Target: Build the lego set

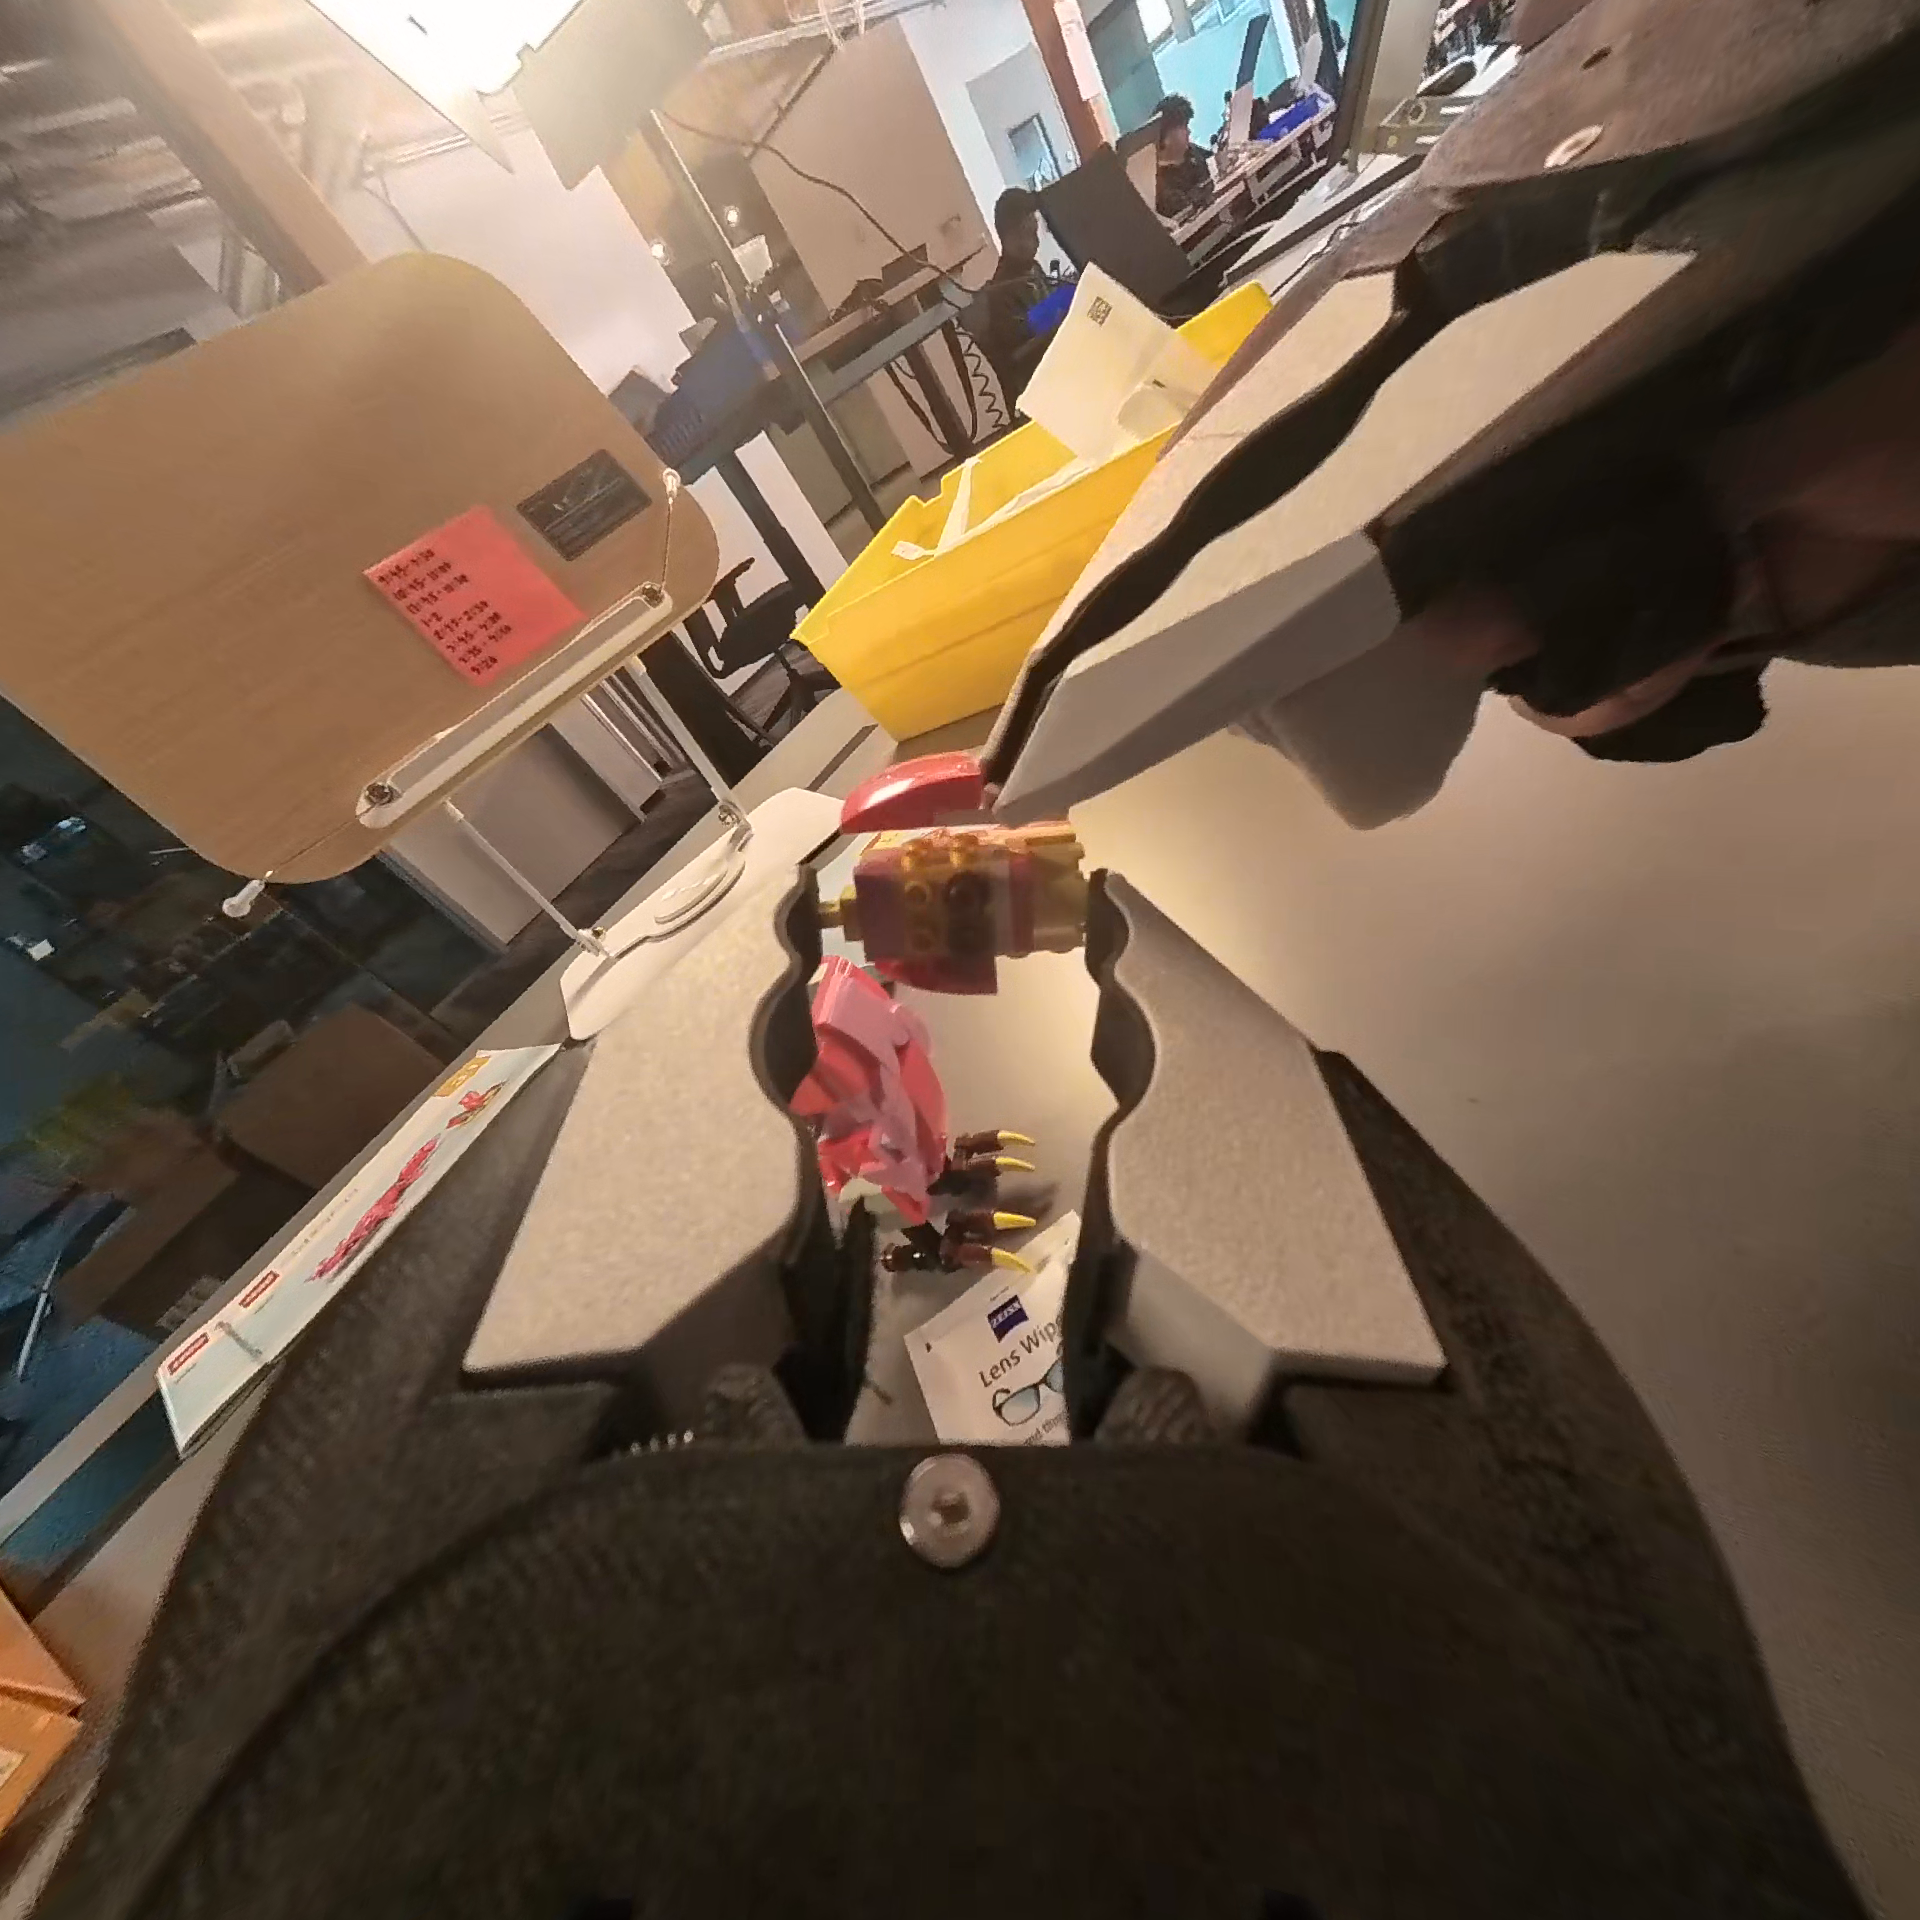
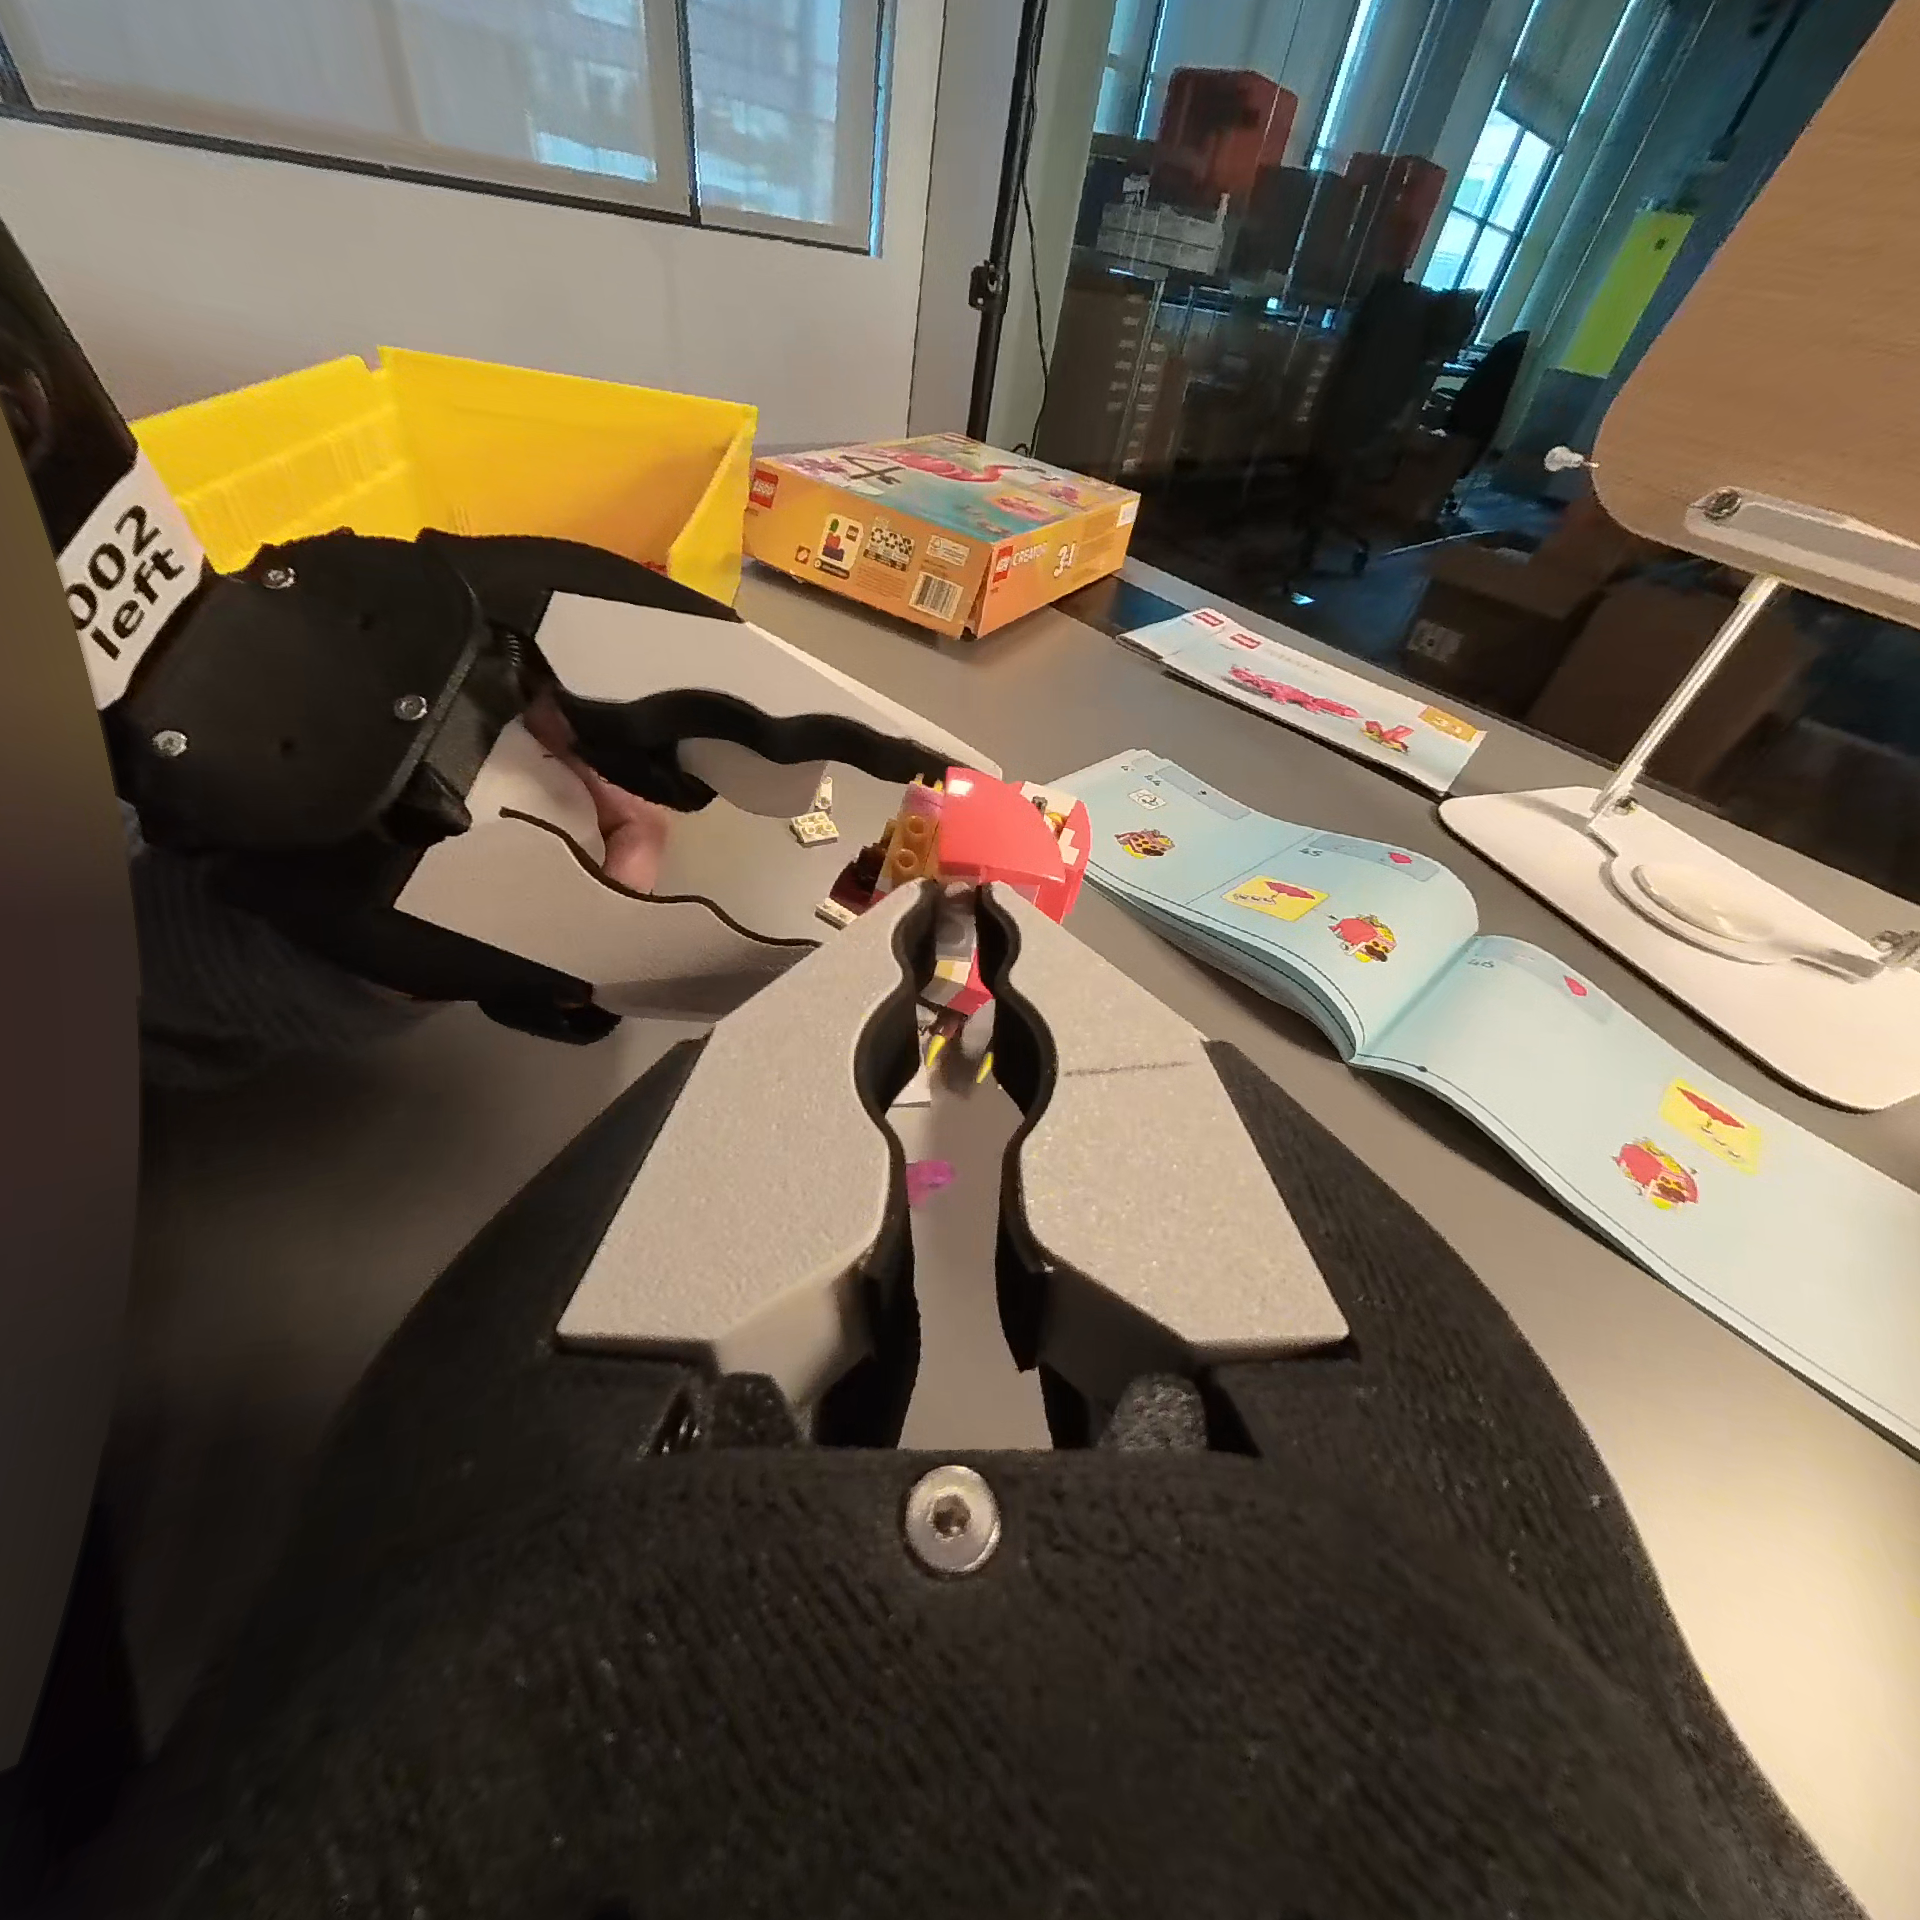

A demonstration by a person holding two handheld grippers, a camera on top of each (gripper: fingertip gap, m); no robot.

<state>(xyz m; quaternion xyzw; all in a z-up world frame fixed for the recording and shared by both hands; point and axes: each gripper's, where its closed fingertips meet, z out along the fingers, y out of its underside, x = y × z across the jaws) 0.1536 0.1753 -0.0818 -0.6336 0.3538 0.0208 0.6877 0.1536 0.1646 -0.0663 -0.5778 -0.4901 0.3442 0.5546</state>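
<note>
My left gripper (image 1: 956, 899) is shut on a small brick assembly (image 1: 961, 914) of dark red, pink, orange and gold parts, held above the table with a pad on each side. It also shows in the right wrist view (image 2: 899, 842). My right gripper (image 2: 951, 899) is shut on a red curved brick (image 2: 1003, 836) and holds it against the top of that assembly. In the left wrist view the right gripper (image 1: 992, 795) comes in from the upper right with the red curved brick (image 1: 914, 795) at its tips. A pink brick creature with yellow claws (image 1: 883, 1112) lies on the table below.
An open light-blue instruction booklet (image 2: 1403, 935) lies to the right, a second one (image 2: 1309, 686) behind it. A yellow bin (image 2: 468, 468), an orange box (image 2: 935, 530), a lamp base (image 2: 1714, 914), small loose white bricks (image 2: 816, 826) and a wipe packet (image 1: 997, 1340) are on the table. My two grippers' fingertips are within a few centimetres of each other.
</note>
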